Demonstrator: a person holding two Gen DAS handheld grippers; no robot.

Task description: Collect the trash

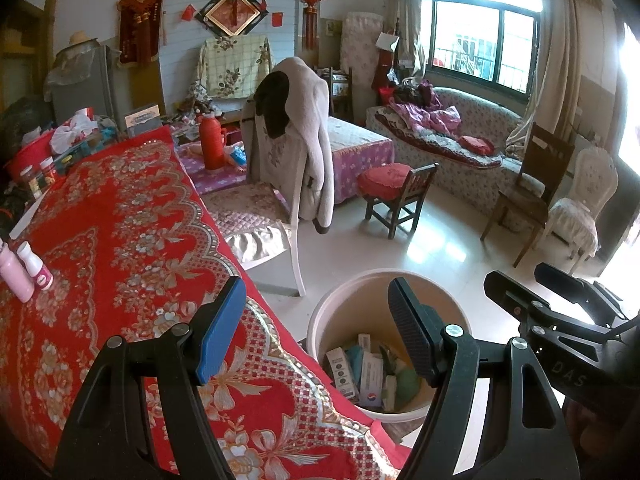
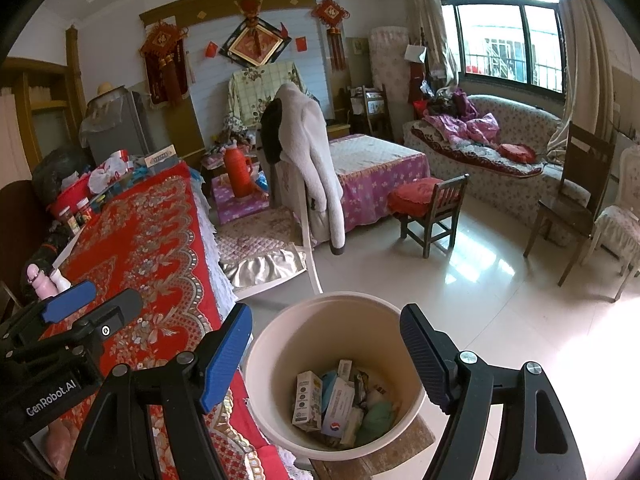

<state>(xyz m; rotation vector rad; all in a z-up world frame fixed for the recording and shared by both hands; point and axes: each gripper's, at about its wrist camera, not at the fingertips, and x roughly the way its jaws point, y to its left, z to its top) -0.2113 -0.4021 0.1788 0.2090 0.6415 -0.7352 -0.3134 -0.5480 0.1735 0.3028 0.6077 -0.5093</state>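
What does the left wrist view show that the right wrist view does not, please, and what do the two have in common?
Only the left wrist view shows the two pink bottles in full, standing on the red tablecloth, with the right gripper at its right edge. Only the right wrist view shows the bucket whole, from above, with the cartons inside in plain sight, and the left gripper at its left edge. Both share the tablecloth, the bucket of trash, the coat-draped chair and open, empty jaws.
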